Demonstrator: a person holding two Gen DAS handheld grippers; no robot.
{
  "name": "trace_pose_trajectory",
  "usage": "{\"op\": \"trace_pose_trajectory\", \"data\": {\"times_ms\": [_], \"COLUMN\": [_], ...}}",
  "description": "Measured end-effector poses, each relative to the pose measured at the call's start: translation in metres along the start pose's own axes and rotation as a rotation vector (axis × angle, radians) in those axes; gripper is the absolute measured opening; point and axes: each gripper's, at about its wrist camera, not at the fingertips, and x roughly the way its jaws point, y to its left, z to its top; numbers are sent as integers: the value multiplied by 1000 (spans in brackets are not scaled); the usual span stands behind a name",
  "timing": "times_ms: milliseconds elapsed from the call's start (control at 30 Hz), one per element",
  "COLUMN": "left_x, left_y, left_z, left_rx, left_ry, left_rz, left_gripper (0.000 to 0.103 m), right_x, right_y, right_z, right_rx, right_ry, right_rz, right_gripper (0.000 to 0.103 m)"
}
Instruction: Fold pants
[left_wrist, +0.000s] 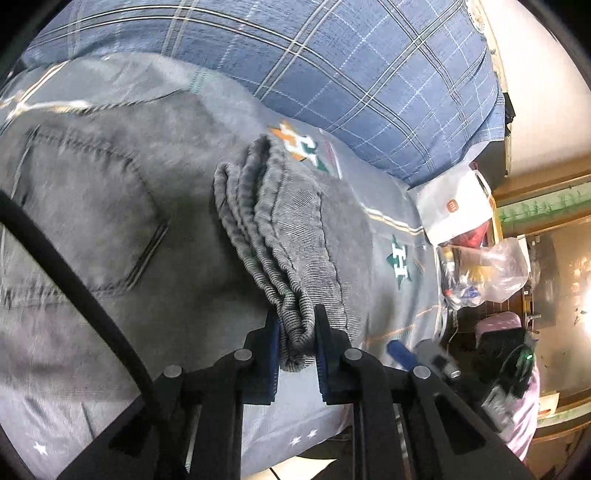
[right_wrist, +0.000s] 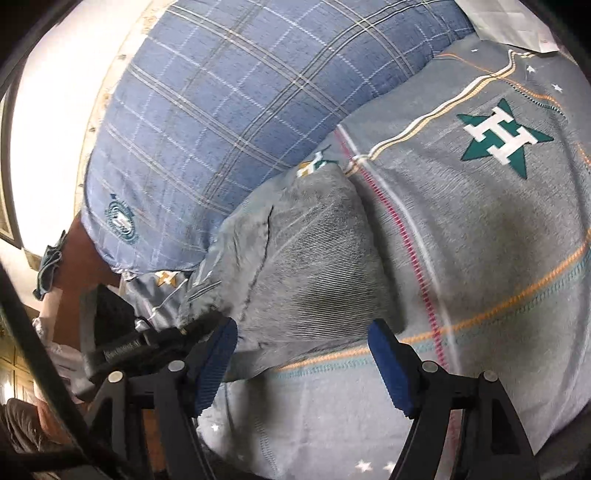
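Observation:
Grey pants (left_wrist: 92, 206) lie on a bed, with a stitched back pocket showing at the left of the left wrist view. My left gripper (left_wrist: 297, 321) is shut on their bunched ribbed waistband (left_wrist: 280, 240), which is squeezed between the blue pads and lifted off the sheet. In the right wrist view a fold of the grey pants (right_wrist: 314, 266) lies on the sheet just ahead of my right gripper (right_wrist: 303, 332). Its blue pads (right_wrist: 388, 362) stand wide apart and press on nothing.
The bed has a grey sheet (right_wrist: 498, 229) with green star logos and coloured stripes. A blue plaid quilt (left_wrist: 351, 74) is heaped behind the pants. A white paper bag (left_wrist: 454, 206) and a clear plastic bag (left_wrist: 491, 266) sit at the bed's right end. The bed's edge runs close below the grippers.

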Motion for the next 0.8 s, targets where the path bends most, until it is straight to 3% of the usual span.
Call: {"op": "trace_pose_trajectory", "data": {"times_ms": [100,200,300,433,567,700,800], "left_x": [24,34,28,33,14,31,33], "left_y": [23,50,50,49,34,38,32], "left_z": [-3,-6,-5,-6,-8,-9,-10], "left_rx": [-42,-147,-139,-144,-108,-137,-91], "left_ry": [38,67,53,52,-2,47,36], "left_rz": [62,4,-17,-7,0,20,57], "left_gripper": [17,18,22,19,18,18,19], "right_x": [7,20,30,39,42,45,43], "right_y": [9,15,15,8,14,17,17], "right_z": [-10,-20,-29,-36,-38,-37,-38], "right_rx": [-17,-45,-52,-42,-59,-63,-59], "right_ry": [15,31,42,59,57,54,51], "right_rz": [2,-16,-12,-18,-19,-21,-27], "right_gripper": [76,76,76,76,76,76,76]}}
